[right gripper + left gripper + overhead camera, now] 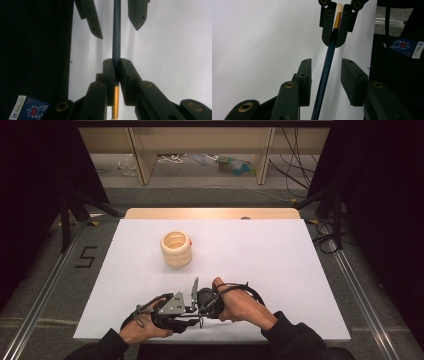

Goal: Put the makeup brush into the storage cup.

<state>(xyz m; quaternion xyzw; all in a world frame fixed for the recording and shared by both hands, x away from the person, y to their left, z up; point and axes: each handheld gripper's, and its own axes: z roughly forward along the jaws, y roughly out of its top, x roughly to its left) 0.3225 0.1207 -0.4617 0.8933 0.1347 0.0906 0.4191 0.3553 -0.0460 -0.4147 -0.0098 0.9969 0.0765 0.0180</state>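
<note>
Near desk point(300, 270) edge: right tool point(116, 71) clamped on the paintbrush point(327, 67) near its gold ferrule. Left tool point(325, 75) jaws apart around the blue handle, not touching. Farther back, ribbed cream cup point(176, 249) stands upright.

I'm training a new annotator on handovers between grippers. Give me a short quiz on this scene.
1. True or false: the right gripper is shut on the paintbrush.
2. Which fingers stand apart from the brush handle on both sides? A) left gripper's B) right gripper's
3. What sits farther back on the white table?

Key:
1. True; its fingers clamp the handle beside the gold ferrule.
2. A; the handle runs between them with a gap on each side.
3. A cream ribbed holder, standing upright.
</note>
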